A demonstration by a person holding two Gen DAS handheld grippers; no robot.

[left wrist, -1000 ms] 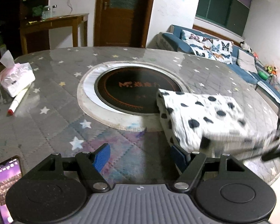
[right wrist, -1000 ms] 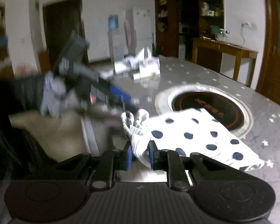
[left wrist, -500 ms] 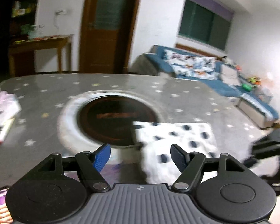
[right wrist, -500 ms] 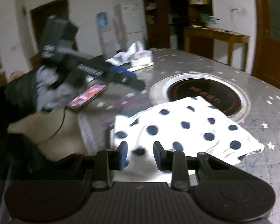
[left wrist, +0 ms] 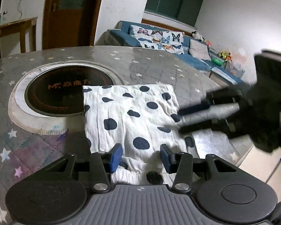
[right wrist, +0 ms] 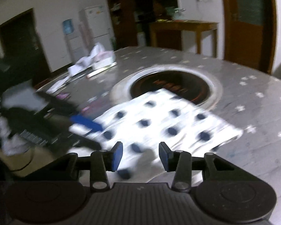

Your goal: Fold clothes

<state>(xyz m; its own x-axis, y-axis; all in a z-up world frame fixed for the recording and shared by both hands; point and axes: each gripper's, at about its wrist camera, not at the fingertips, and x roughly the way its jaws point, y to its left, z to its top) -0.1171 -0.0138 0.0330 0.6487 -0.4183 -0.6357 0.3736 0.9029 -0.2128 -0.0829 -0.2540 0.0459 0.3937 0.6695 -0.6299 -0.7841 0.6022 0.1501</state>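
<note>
Left wrist view: white cotton garment with dark navy polka dots (left wrist: 133,116) lies flat, already folded into a rectangle, on the grey star-print table cover (left wrist: 46,146), its far corner over the round black inset hob (left wrist: 65,95). Left gripper (left wrist: 141,155) sits over the near hem; jaws have just been closing, half apart, pads not pressing cloth. To fold well: pinch both layers at the hem

Right wrist view (blurred): right gripper (right wrist: 140,154), jaws just been opening, holds nothing; cloth beneath. Lift both corners level
</note>
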